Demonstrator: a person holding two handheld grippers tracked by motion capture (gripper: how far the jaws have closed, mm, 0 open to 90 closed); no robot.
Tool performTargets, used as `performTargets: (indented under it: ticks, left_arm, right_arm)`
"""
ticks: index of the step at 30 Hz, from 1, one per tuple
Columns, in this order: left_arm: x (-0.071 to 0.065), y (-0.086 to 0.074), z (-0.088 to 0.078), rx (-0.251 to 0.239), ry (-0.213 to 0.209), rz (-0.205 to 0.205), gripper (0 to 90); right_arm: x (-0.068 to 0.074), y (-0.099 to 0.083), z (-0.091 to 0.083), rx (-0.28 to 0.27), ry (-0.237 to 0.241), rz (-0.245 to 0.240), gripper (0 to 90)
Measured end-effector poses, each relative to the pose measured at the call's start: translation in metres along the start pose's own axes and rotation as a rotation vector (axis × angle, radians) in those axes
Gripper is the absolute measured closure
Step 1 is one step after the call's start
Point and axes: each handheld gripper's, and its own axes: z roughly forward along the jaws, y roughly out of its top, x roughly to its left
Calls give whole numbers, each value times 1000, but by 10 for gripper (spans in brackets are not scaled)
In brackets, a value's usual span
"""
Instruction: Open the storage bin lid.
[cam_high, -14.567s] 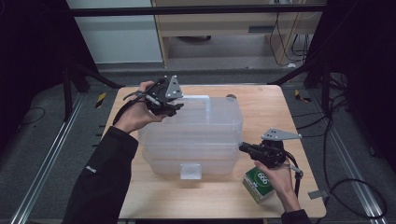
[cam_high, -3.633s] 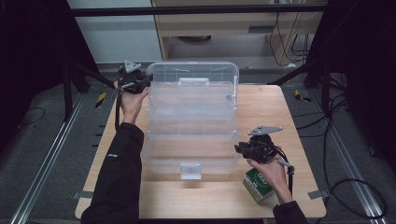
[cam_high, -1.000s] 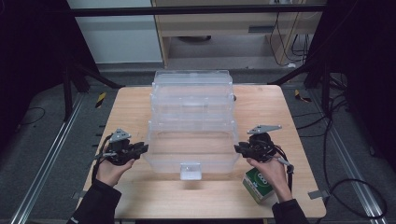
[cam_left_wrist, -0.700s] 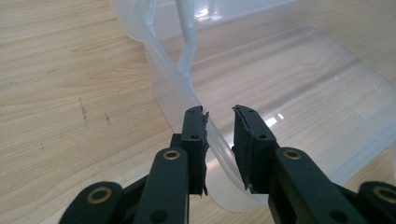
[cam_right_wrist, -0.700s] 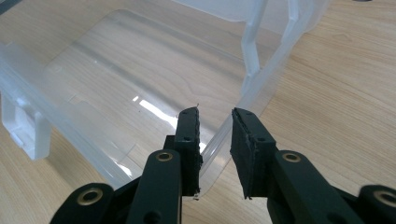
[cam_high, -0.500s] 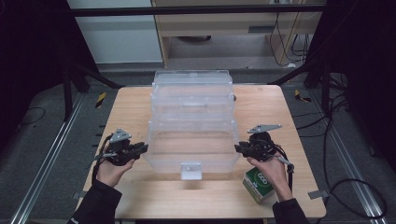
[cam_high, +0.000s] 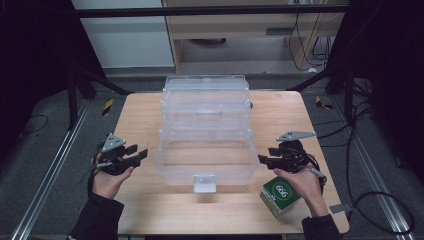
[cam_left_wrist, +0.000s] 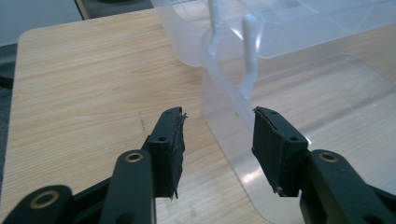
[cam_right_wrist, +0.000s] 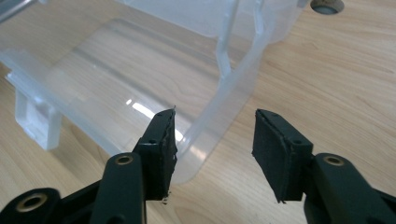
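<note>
A clear plastic box (cam_high: 205, 150) with stepped trays folded back stands open in the middle of the wooden table (cam_high: 140, 115). My left gripper (cam_high: 137, 154) is at the box's left front side. Its jaws have just been opening and stand open, with the box's left wall (cam_left_wrist: 224, 112) between the pads and untouched; left gripper (cam_left_wrist: 217, 140). My right gripper (cam_high: 263, 160) is at the right front side. Its jaws have also just been opening, and the box's corner rim (cam_right_wrist: 205, 135) lies loose between them; right gripper (cam_right_wrist: 215, 147).
A green and white carton (cam_high: 280, 195) lies by the table's front right corner, under my right hand. A white latch (cam_high: 204, 182) sticks out of the box's front. There is a round hole (cam_right_wrist: 327, 5) in the tabletop beyond the box.
Both grippers have let go of the box's side rims and their jaws stand wider. The left gripper has drawn slightly away from the box. The box has not moved.
</note>
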Motion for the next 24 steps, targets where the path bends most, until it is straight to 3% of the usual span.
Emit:
performTargets:
  ticks: [8,24]
  left_arm:
    - [17,-7,3,-8,49,-23,459]
    - [37,-17,7,6,90,-64,407]
  right_arm:
    - [-2,0,-15,74,-9,-17,377]
    - [3,-5,-42,199,-39,-55,221]
